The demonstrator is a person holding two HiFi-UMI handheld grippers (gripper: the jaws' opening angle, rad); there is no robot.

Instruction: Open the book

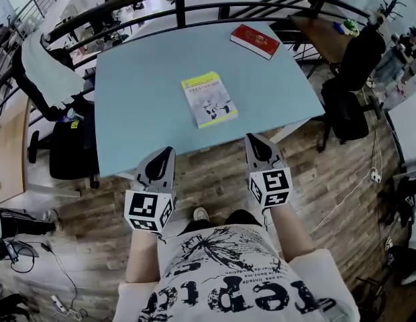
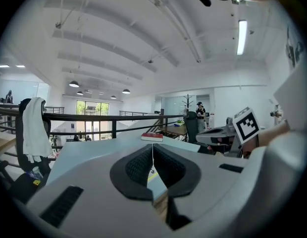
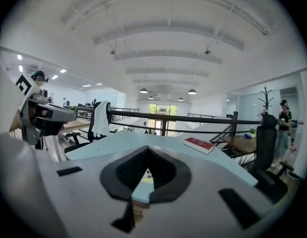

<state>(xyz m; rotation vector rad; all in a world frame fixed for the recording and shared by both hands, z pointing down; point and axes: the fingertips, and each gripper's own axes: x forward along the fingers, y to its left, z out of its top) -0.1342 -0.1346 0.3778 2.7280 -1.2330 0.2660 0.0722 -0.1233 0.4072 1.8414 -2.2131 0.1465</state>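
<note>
Legible text: none certain | my shirt (image 1: 228, 284): large black letters, inverted and cut off, unreadable | yellow-green book (image 1: 209, 99) cover: print too small | red book (image 1: 255, 41): likewise | square markers (image 1: 149, 210): black-and-white code, no letters

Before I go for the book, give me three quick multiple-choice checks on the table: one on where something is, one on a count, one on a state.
1. Where on the table is the red book?
A. Near edge, by the grippers
B. Under the other book
C. Far right corner in the head view

2. How many books lie on the table?
A. One
B. Two
C. Three

3. The yellow book is:
A. Closed, lying flat
B. Open, lying flat
C. Standing upright

Answers:
1 C: it lies by the railing, apart from the yellow book.
2 B: only the red and the yellow show.
3 A: its front cover faces up and no pages are spread.
</note>
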